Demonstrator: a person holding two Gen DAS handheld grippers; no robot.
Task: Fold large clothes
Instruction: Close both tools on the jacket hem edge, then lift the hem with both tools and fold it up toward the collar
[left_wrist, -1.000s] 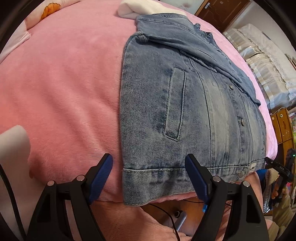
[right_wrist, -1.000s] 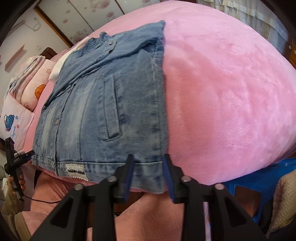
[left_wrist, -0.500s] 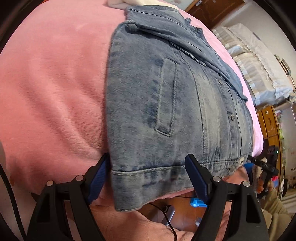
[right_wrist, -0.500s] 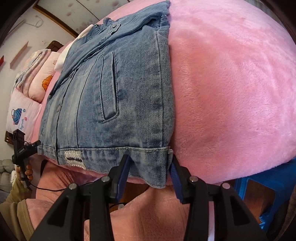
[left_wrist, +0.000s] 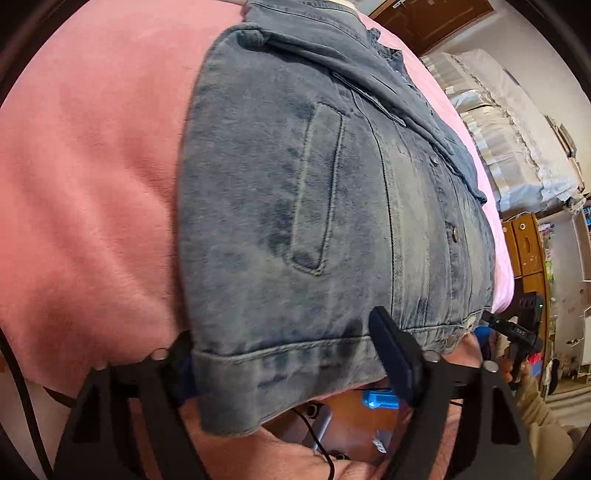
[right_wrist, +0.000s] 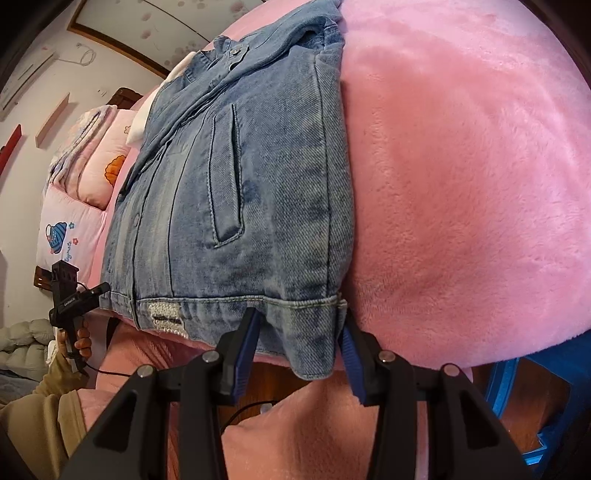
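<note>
A blue denim jacket (left_wrist: 332, 229) lies front up on a pink plush bed cover (left_wrist: 85, 206), sleeves folded under, its hem hanging over the near bed edge. My left gripper (left_wrist: 284, 354) is open, its jaws astride the hem's left corner. In the right wrist view the jacket (right_wrist: 240, 206) fills the left half, and my right gripper (right_wrist: 299, 343) is open with its jaws astride the hem's right corner. The left gripper (right_wrist: 70, 295) also shows in that view, held in a hand at the far left.
Pink pillows (right_wrist: 92, 177) lie at the bed's head. A white folded cloth (right_wrist: 142, 122) sits under the jacket collar. A wooden cabinet (left_wrist: 528, 251) and striped bedding (left_wrist: 509, 129) are to the right. A blue stool (right_wrist: 524, 391) stands by the bed edge.
Both grippers have moved forward onto the jacket's hem corners. The right gripper has opened wider, from nearly closed to astride the hem.
</note>
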